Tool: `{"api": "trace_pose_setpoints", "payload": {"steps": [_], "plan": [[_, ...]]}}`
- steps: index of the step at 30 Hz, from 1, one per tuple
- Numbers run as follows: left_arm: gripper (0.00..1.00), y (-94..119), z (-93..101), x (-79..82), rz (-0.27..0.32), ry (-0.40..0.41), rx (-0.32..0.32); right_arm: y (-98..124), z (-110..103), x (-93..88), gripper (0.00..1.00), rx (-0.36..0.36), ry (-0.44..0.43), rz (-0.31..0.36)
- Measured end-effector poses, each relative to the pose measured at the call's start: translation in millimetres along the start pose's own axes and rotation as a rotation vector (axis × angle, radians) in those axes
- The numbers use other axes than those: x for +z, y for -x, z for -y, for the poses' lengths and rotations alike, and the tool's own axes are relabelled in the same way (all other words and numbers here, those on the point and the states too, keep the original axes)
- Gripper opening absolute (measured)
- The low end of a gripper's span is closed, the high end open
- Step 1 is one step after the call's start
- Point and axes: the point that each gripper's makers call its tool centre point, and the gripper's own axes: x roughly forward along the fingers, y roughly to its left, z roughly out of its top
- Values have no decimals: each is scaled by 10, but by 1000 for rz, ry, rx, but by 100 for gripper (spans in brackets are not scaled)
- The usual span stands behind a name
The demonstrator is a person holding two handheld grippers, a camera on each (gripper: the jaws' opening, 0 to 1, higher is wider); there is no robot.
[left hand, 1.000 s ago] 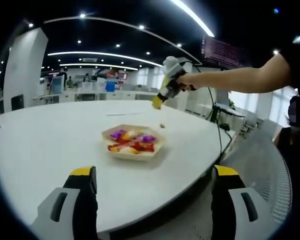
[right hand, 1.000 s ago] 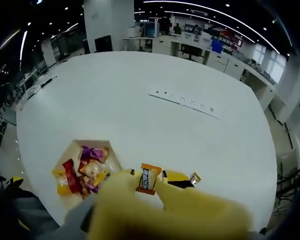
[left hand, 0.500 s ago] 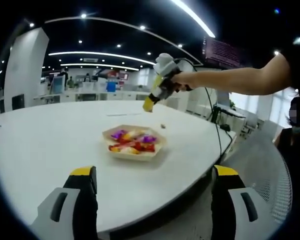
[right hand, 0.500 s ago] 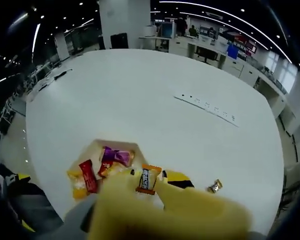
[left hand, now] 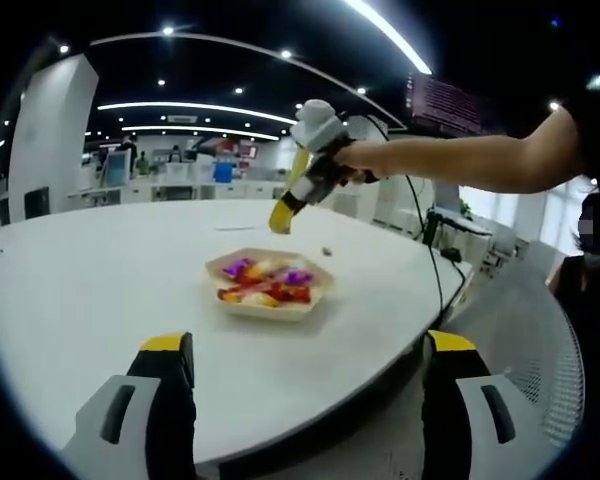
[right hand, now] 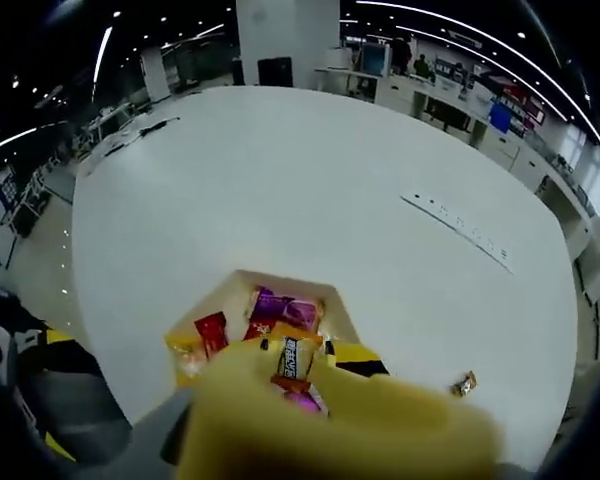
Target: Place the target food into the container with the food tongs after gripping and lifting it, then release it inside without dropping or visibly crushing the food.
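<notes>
An orange-wrapped candy [right hand: 296, 362] is held pinched between the closed yellow tips of the right tongs [right hand: 298, 352], which are seen suspended over the hexagonal tray [right hand: 242, 286] on the white bench [right hand: 310, 190]. In the left gripper view the right tongs [left hand: 281, 220] are carried above the far side of the tray [left hand: 268, 305]. Purple, red and yellow wrapped candies [right hand: 280, 308] lie inside the tray. One small wrapped candy [right hand: 465, 383] lies on the bench apart from the tray. The left tongs [left hand: 305, 400] are held wide open, gripping nothing, near the bench edge on the side facing the tray.
</notes>
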Motion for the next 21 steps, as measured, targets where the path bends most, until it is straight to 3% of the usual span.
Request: {"api": "trace_pose_setpoints", "payload": {"steps": [8,21], "plan": [[91,-7,-12,4,-3,1,0,-40,-113,-23,25,42,-14,5],[91,-17,-13,-1,-11,1,-1,23,90,-175,27,37,-68,21]]}}
